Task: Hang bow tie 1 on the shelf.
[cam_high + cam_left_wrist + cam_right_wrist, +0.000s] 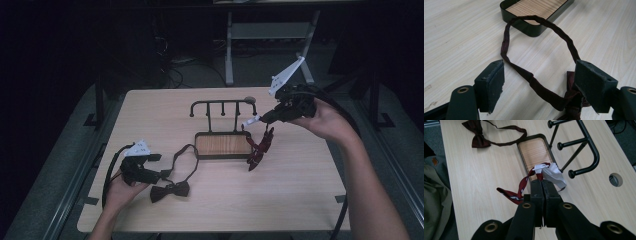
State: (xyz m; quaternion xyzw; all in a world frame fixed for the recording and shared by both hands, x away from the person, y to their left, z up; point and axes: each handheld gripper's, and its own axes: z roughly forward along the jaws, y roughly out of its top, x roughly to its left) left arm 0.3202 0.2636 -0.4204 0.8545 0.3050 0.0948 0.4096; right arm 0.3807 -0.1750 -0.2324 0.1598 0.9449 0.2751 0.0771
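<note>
Your table carries a black hook rack with a wood-floored tray at its centre. At about four o'clock of the tray hangs the red striped tie, its lower end on the table, its white tag end pinched in your right gripper, which is clamped tight and raised at two o'clock. At eight o'clock lies the dark bow tie, strap looped toward the tray. Your left gripper rests there, jaws spread either side of the strap, unclenched.
</note>
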